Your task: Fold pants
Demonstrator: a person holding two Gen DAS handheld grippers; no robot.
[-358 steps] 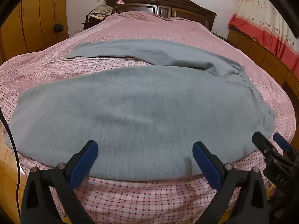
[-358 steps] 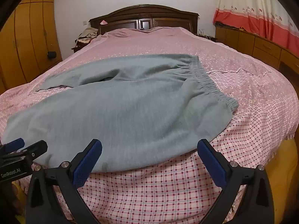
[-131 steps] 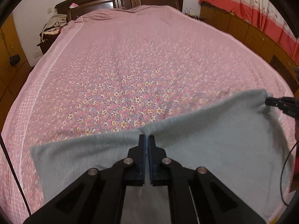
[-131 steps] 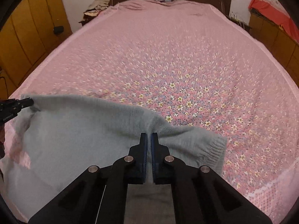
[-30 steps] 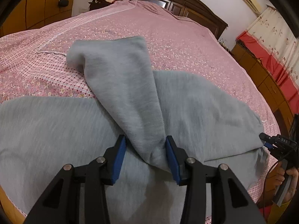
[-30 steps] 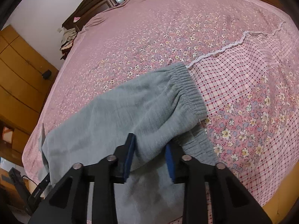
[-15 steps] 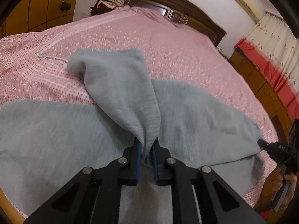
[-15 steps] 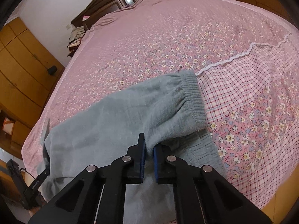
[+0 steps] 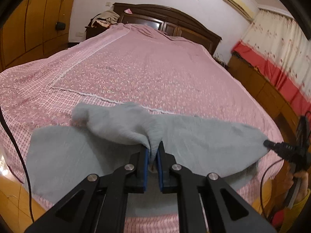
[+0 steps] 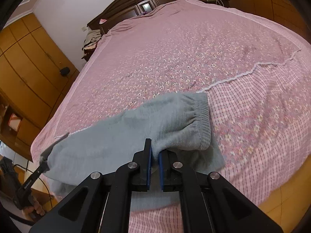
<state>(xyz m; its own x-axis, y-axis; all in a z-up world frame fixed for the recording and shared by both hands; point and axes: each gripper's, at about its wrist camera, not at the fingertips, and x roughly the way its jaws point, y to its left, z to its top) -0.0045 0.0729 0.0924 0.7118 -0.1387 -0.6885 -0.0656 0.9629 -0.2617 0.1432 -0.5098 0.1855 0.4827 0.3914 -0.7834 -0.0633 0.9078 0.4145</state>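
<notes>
Grey pants [image 9: 196, 136] lie across the near end of a pink bed, folded lengthwise. My left gripper [image 9: 153, 151] is shut on a pinched fold of the leg end, lifted off the bed, with the cloth draping away to the left. My right gripper [image 10: 155, 153] is shut on the pants [image 10: 108, 136] beside the ribbed waistband [image 10: 203, 120], also raised. In the left wrist view the right gripper [image 9: 272, 145] pinches the far right corner. In the right wrist view the left gripper [image 10: 46, 155] holds the far left end.
The pink flowered bedspread [image 9: 140, 68] stretches back to a dark wooden headboard [image 9: 175, 27]. Wooden wardrobes [image 10: 25, 62] stand on the left, low cabinets and a red-trimmed curtain [image 9: 276, 58] on the right. A black cable [image 9: 17, 149] hangs at the bed's left edge.
Both grippers closed on the grey cloth they straddled a second ago and have risen, lifting the pinched folds off the bed.
</notes>
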